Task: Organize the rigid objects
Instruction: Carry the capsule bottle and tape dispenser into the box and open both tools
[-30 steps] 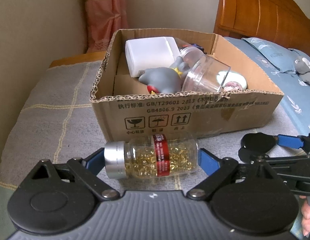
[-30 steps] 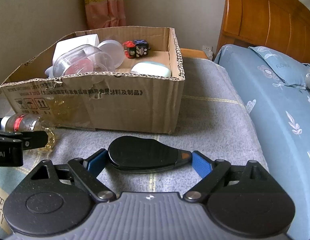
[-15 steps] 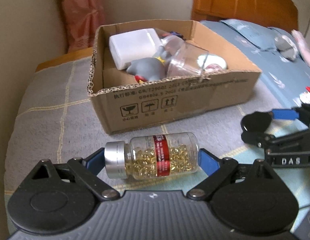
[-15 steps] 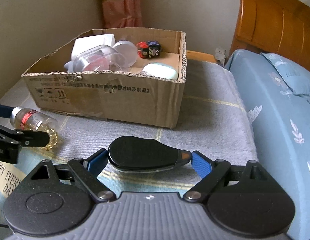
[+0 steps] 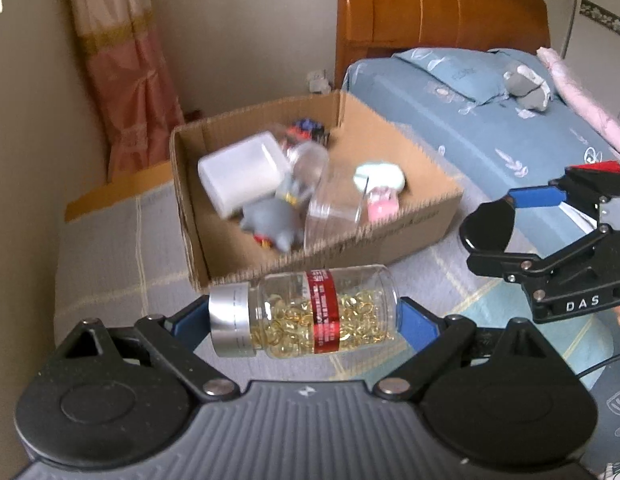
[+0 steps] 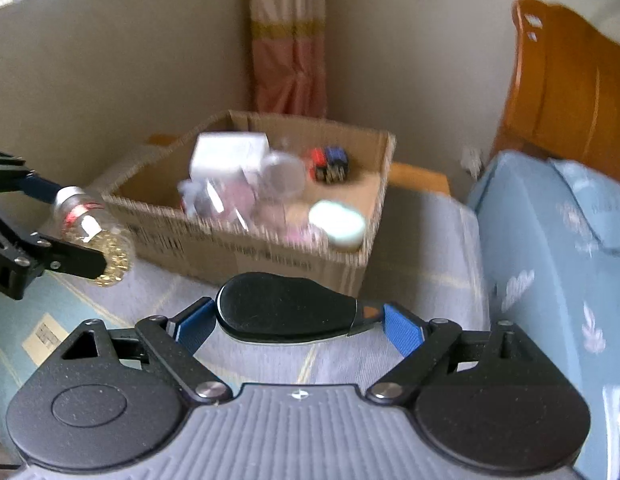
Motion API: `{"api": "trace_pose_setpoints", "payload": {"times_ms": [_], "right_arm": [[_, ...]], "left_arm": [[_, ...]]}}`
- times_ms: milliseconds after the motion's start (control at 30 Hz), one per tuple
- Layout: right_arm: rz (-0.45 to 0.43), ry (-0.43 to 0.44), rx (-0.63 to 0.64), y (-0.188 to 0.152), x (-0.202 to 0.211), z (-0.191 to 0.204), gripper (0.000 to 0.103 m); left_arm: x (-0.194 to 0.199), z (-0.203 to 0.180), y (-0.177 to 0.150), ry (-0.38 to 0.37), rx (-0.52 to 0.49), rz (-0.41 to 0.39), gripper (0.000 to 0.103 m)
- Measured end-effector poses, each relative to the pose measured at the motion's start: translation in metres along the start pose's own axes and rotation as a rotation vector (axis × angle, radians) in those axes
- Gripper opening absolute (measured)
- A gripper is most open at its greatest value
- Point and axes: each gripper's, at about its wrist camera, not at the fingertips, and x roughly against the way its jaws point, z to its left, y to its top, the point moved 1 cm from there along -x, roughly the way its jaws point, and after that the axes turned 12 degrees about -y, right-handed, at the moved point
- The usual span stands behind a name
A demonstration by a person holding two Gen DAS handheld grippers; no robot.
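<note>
Both grips show: left fingers [image 5: 303, 316] clamp capsule bottle [image 5: 305, 316]; right fingers [image 6: 295, 320] clamp black case [image 6: 285, 306].

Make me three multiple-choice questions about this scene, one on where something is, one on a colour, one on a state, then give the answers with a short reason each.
1. Where is the white lidded container?
A. inside the cardboard box
B. on the blue bed
C. between the left tool's fingers

2. What colour is the band around the capsule bottle?
A. green
B. red
C. blue

3. What is the state of the right tool?
A. open and empty
B. out of view
C. closed on a black glasses case

Answers:
1. A, it lies among the other items within the box walls.
2. B, a red label wraps the clear bottle of golden capsules held in the left tool.
3. C, the blue pads press on both ends of the case.
</note>
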Motion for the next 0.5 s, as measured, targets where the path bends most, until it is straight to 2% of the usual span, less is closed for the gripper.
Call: {"api": "trace_pose_setpoints", "payload": {"times_ms": [267, 500], "right_arm": [[-0.069, 0.066, 0.109, 0.042, -0.021, -0.002, 0.093], [-0.075, 0.142, 0.125, 0.076, -0.056, -0.011, 0.093]], "left_arm": [[0.000, 0.003, 0.050, 0.017, -0.049, -0.048, 0.095], [-0.022, 0.019, 0.099, 0.022, -0.015, -0.046, 0.095]]}}
